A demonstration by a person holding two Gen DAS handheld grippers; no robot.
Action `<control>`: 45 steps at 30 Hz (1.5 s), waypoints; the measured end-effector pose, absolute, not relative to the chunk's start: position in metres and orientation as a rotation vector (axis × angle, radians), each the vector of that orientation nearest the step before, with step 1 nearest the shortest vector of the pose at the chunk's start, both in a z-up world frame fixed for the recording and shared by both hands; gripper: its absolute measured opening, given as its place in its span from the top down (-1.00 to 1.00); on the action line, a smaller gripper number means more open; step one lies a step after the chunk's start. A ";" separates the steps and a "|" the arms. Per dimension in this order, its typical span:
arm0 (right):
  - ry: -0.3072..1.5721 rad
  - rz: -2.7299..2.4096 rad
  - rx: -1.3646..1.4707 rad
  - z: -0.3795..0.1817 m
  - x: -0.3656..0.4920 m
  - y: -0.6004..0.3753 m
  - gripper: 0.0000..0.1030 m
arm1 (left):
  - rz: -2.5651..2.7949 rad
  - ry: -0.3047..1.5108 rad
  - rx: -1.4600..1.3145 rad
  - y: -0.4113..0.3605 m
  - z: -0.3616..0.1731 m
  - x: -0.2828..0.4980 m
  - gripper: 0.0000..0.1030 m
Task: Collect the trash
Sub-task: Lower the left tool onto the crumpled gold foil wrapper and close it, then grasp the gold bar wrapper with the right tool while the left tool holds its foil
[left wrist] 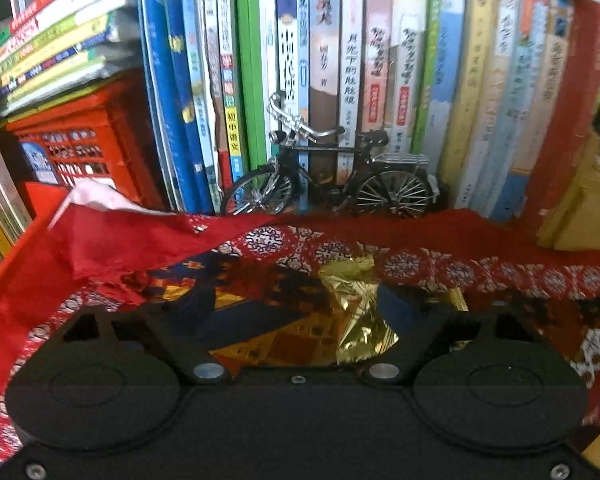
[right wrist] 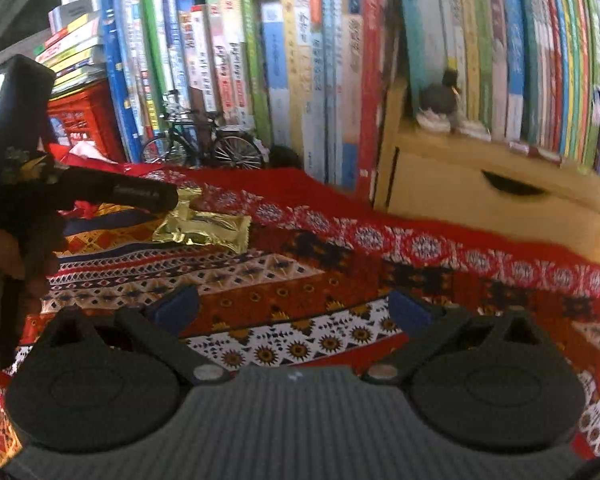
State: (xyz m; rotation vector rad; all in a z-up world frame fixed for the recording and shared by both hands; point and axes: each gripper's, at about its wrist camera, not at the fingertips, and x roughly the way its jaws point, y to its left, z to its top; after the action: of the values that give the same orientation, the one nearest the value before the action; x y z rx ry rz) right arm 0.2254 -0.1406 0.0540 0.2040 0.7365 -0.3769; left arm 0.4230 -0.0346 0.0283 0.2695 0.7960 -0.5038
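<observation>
A crumpled gold foil wrapper [left wrist: 360,308] lies on the red patterned tablecloth [left wrist: 500,272]. My left gripper [left wrist: 296,300] is low over it, jaws apart. The wrapper sits between the blue pads [left wrist: 396,304], close to the right one and well clear of the left. In the right wrist view the same wrapper [right wrist: 204,228] lies under the left gripper [right wrist: 156,200], which a hand [right wrist: 4,256] holds. A crumpled red and white paper [left wrist: 112,236] lies to the left. My right gripper [right wrist: 292,304] is open over bare cloth.
A wall of upright books [left wrist: 340,60] closes the back, with a small model bicycle [left wrist: 328,176] in front of it. A red crate [left wrist: 72,148] under stacked books stands back left. A wooden box [right wrist: 480,196] with a dark figurine [right wrist: 444,96] stands back right.
</observation>
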 end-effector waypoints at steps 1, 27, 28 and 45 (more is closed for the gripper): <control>0.739 -0.383 0.209 0.053 0.225 -0.142 -1.00 | -0.496 0.818 0.269 -0.038 0.024 0.427 -0.36; 0.745 -0.313 0.167 0.041 0.249 -0.138 -1.00 | -0.602 0.838 0.174 -0.048 0.014 0.435 0.50; 0.742 -0.310 0.167 0.040 0.252 -0.137 -1.00 | -0.602 0.825 0.177 -0.044 0.018 0.435 0.50; 0.728 -0.312 0.167 0.006 0.339 -0.124 -0.95 | -0.566 0.820 0.215 0.038 0.022 0.422 0.47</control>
State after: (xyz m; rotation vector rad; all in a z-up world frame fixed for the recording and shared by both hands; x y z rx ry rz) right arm 0.3391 -0.1243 0.0061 0.1674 0.7279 -0.3122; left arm 0.4222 0.0377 0.0221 0.2153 0.8202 -0.5663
